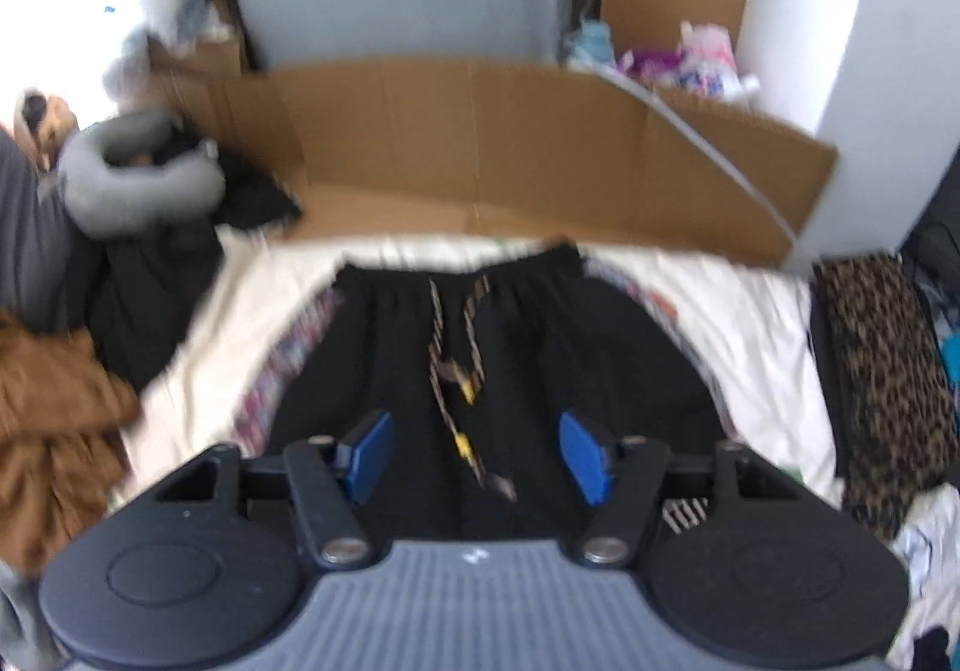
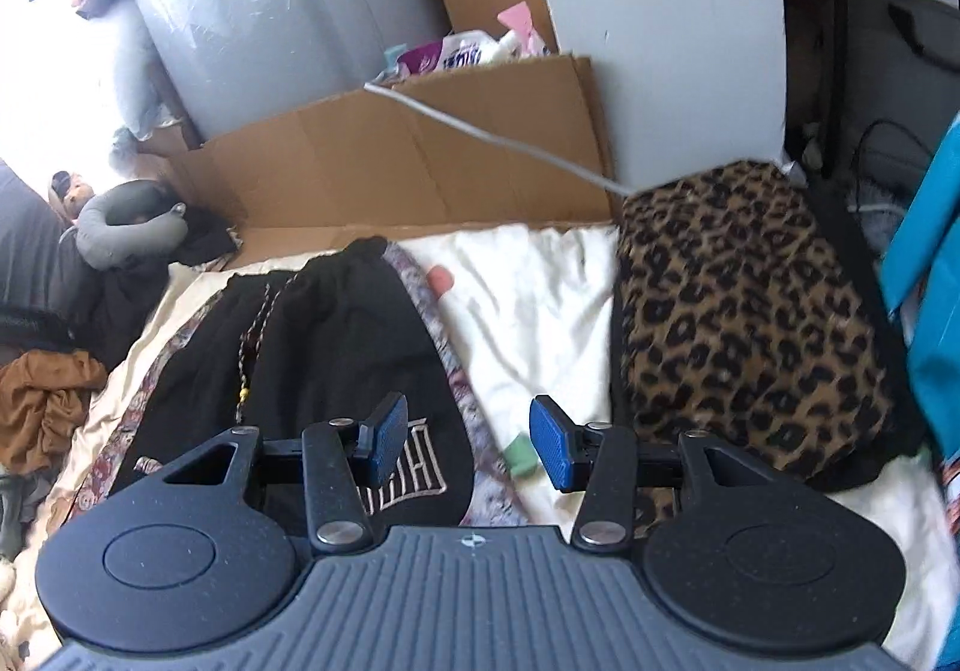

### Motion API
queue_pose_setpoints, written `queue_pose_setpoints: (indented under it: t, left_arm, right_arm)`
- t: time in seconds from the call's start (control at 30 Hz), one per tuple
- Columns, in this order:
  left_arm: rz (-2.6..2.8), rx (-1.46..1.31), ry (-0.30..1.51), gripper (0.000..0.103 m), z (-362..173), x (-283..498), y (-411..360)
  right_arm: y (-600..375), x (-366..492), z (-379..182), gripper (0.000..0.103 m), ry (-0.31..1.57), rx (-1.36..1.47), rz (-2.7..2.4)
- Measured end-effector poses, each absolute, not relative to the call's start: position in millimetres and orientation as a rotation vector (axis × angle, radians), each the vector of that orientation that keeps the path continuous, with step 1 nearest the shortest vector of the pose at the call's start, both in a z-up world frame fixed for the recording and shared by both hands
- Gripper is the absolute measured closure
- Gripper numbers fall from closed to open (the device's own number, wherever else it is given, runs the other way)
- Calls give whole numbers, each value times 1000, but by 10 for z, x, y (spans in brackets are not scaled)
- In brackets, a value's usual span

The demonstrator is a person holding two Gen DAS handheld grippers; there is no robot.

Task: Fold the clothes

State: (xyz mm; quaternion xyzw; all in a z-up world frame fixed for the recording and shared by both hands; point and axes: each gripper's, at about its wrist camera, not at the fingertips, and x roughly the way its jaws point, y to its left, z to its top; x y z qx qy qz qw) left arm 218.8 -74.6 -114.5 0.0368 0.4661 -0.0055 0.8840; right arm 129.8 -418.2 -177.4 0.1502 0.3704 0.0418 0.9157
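Observation:
Black shorts (image 1: 540, 347) with patterned side stripes and a braided drawstring (image 1: 465, 371) lie flat on a cream bedsheet (image 1: 744, 323), waistband at the far end. My left gripper (image 1: 477, 452) hovers over the middle of the shorts, open, nothing between its blue pads (image 1: 579, 455). In the right wrist view the same shorts (image 2: 336, 347) lie to the left, showing an embroidered logo (image 2: 420, 461). My right gripper (image 2: 465, 440) is open above the shorts' right edge and the sheet (image 2: 540, 311), with no cloth between its fingers.
A leopard-print cushion (image 2: 744, 311) sits right of the shorts. Flattened cardboard (image 1: 510, 143) stands behind the bed. A grey neck pillow (image 1: 132, 179), dark clothes and a brown garment (image 1: 48, 419) pile up at the left. A grey cable (image 2: 492, 143) crosses the cardboard.

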Motion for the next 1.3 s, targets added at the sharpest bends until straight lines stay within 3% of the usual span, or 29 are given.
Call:
queue_pose_setpoints:
  t: [0.2, 0.47, 0.87, 1.3]
  left_arm:
    - [-9, 19, 1031, 39, -1622, 1876, -827]
    - [-40, -74, 1103, 42, -2086, 1538, -1192]
    - [-53, 36, 1238, 42, -2757, 1176, -1573]
    - [9, -117, 1333, 43, -2962, 1105, -1390]
  right_arm:
    - [-4063, 1246, -2133, 50, 794, 280, 41]
    - [-4155, 1034, -2521, 50, 806, 444, -2]
    - [-4383, 727, -2967, 50, 793, 524, -109]
    - [-4519, 542, -3282, 50, 837, 600, -163]
